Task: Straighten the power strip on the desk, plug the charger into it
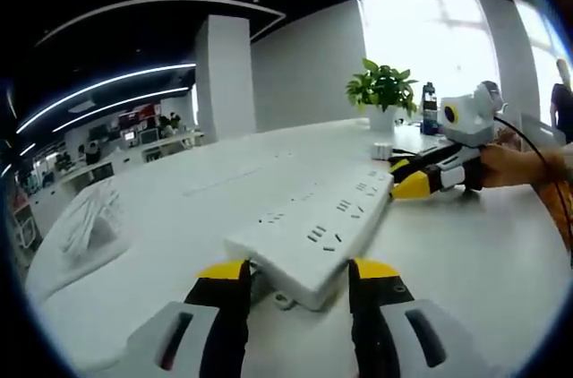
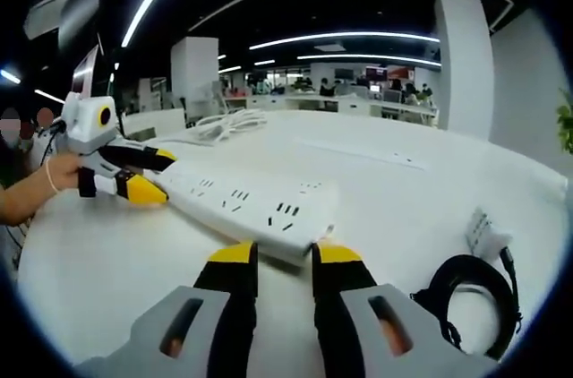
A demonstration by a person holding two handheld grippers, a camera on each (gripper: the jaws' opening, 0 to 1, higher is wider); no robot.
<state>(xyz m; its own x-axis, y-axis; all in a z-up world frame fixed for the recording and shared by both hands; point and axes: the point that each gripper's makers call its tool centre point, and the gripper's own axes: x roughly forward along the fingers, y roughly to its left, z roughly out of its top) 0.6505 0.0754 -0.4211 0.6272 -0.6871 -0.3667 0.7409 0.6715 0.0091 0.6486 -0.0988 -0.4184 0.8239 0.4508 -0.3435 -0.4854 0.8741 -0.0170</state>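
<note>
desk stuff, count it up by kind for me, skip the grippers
power strip: 1
charger: 1
black coiled cable: 1
white cable bundle: 1
potted plant: 1
dark bottle: 1
total: 6

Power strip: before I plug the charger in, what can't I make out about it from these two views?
- Power strip near end, left gripper view: hidden below the left gripper; contact unclear.
- Its other end, right gripper view: the underside sits behind the right gripper.
- Socket slots: too small to read.
- Charger, right gripper view: prongs not visible; its black cable lies coiled alongside.
</note>
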